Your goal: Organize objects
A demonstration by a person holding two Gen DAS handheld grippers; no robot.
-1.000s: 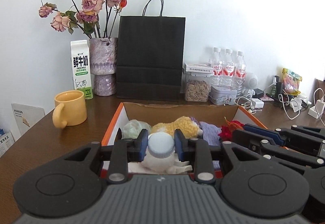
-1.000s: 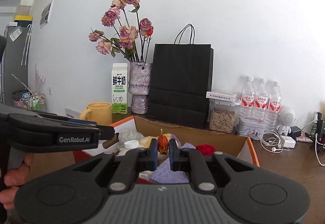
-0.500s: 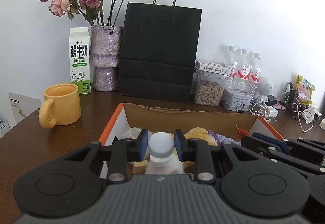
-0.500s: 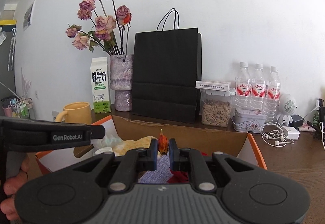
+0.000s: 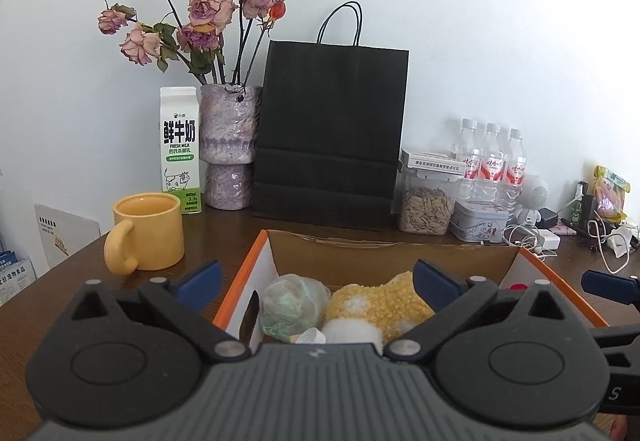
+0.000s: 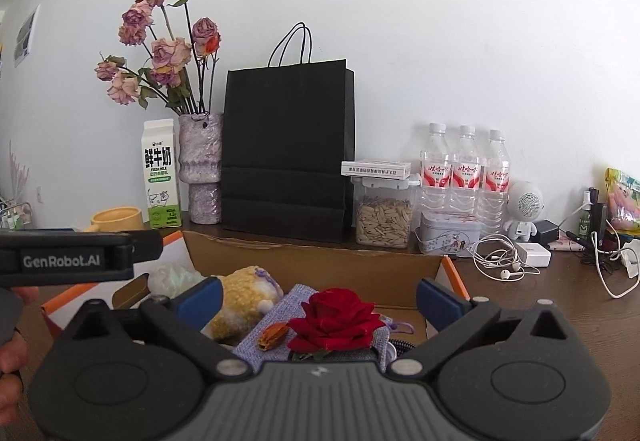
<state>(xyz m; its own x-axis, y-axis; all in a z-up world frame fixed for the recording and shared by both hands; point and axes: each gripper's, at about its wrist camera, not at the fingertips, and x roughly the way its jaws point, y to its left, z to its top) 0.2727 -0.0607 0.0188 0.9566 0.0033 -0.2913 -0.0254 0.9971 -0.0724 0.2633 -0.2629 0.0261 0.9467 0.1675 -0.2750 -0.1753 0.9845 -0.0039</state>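
Both the left gripper (image 5: 316, 277) and right gripper (image 6: 318, 295) have just been opening to full width with nothing held, the red rose (image 6: 334, 317) and, apparently, a white bottle (image 5: 348, 331) already in the cardboard box (image 5: 384, 255), so little seems left.

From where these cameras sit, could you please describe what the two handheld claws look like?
Both are matte black plastic with a ribbed grey housing at the base, round pivot discs, silver rivets and dark blue pads on the fingers. The left claw and the right claw look alike. Seen from the side, the left one carries a white GenRobot.AI label.
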